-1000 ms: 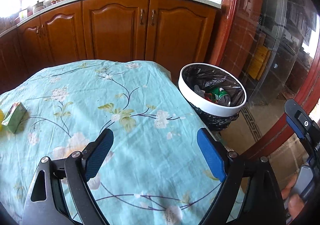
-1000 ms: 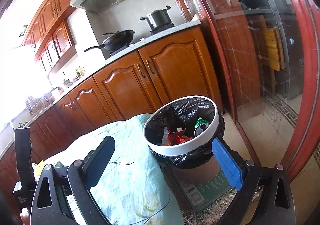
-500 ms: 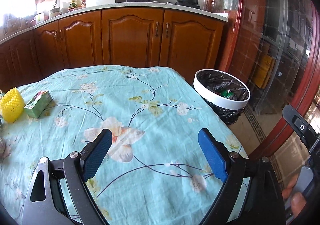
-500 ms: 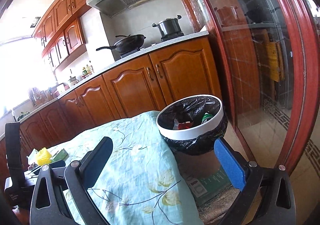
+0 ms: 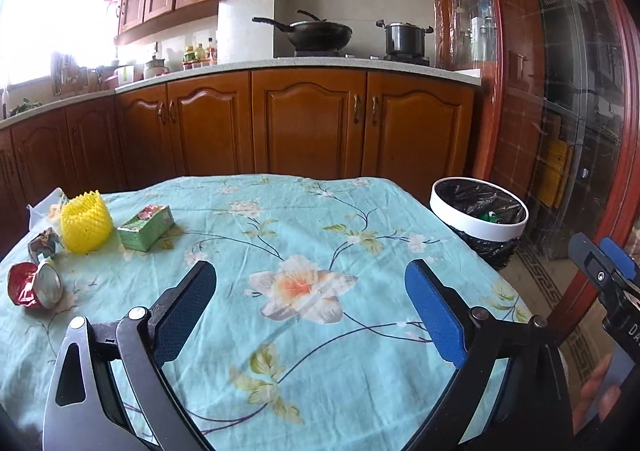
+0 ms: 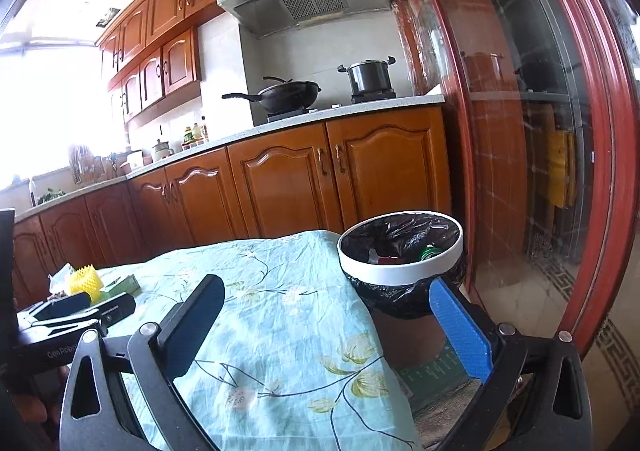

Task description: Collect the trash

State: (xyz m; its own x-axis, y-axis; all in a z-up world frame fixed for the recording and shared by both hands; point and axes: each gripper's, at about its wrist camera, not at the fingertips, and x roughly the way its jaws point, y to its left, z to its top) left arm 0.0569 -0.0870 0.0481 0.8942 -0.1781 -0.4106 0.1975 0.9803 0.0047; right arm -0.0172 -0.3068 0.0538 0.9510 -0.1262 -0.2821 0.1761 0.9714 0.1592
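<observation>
Crushed red can (image 5: 34, 286), near table (image 5: 312, 403) left edge: judged light, dented, slippery; best pinched across its crumpled body; left gripper (image 5: 310, 313) just widened, empty; right gripper (image 6: 334, 331) wide, empty.

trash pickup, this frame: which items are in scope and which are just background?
In scope:
- yellow foam net
- green carton
- crushed red can
- crumpled wrapper
- bin, black liner, trash already inside
- left gripper and right gripper, both open and empty

Background:
- wok
- pot
- bottles on the counter
- tablecloth
</observation>
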